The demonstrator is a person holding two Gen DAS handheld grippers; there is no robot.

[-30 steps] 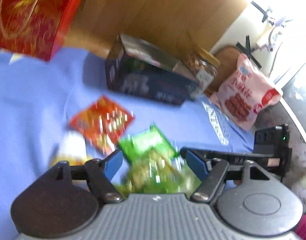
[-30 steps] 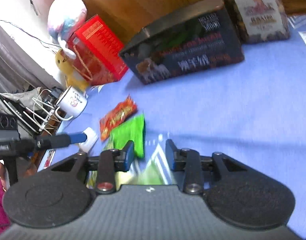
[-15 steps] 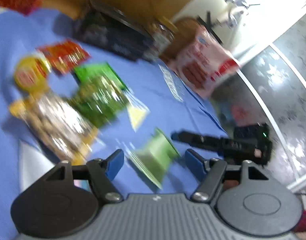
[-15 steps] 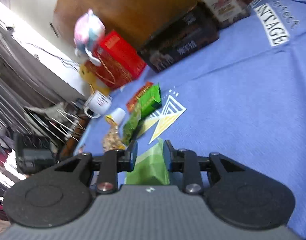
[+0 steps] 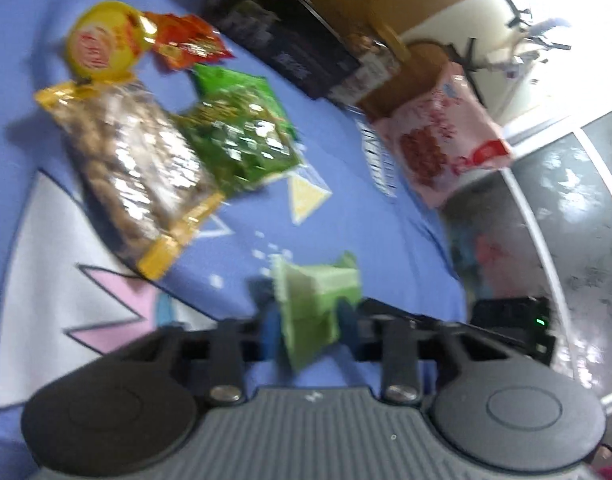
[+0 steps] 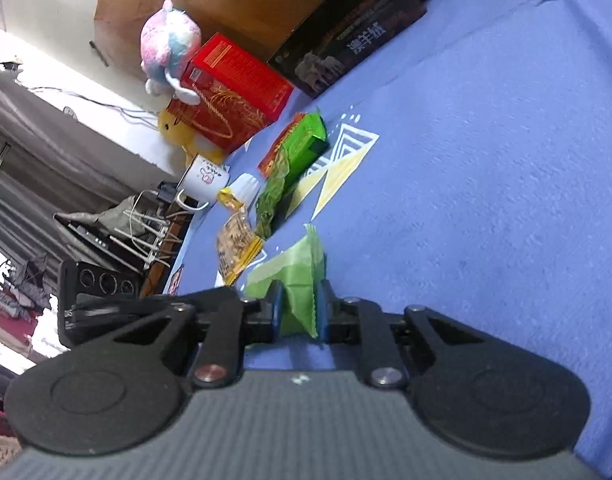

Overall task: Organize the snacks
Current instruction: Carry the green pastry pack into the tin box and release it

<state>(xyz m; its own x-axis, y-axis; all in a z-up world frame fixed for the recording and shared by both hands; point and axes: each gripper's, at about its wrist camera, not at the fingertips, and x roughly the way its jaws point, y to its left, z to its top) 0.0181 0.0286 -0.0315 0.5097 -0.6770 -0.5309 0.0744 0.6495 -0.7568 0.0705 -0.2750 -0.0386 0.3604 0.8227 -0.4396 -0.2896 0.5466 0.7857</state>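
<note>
Both grippers are shut on one pale green snack packet (image 5: 312, 308), also in the right wrist view (image 6: 296, 280), held just above the blue cloth (image 6: 486, 208). My left gripper (image 5: 306, 328) pinches it from one side, my right gripper (image 6: 300, 314) from the other. A pile of snacks lies beyond: a clear bag of nuts with gold ends (image 5: 134, 168), a dark green packet (image 5: 242, 136), a red packet (image 5: 186, 44) and a yellow-lidded cup (image 5: 100, 42).
A dark box (image 5: 282, 40) and a pink snack bag (image 5: 442, 136) stand at the back. In the right wrist view a red box (image 6: 234, 92), a plush toy (image 6: 170, 44) and a white mug (image 6: 204, 178) sit near the table's far edge.
My right gripper lifted the pale green packet clear of the pile and brought it toward me. My left gripper, open before, has closed on the same packet.
</note>
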